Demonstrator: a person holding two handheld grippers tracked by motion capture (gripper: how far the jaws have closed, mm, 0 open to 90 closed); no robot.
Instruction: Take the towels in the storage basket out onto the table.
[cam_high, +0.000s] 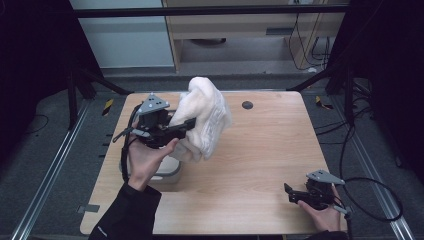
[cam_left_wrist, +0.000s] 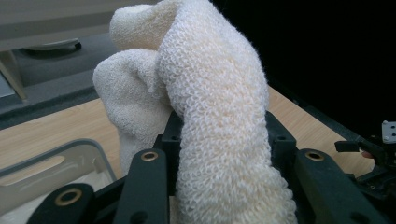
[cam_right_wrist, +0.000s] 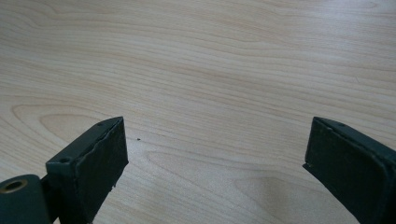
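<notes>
A cream-white terry towel hangs bunched above the left half of the wooden table. My left gripper is shut on it, held up in a hand and pointing right. In the left gripper view the towel rises in thick folds between the black jaws, with my left gripper pinching it low down. My right gripper rests low near the table's front right corner. Its jaws stand wide apart over bare wood in the right gripper view, where my right gripper holds nothing.
A pale translucent bin sits on the table under the left hand; its rim is at the lower left of the left gripper view, with something white inside. A round black hole marks the table's far side. Dark frame posts flank the table.
</notes>
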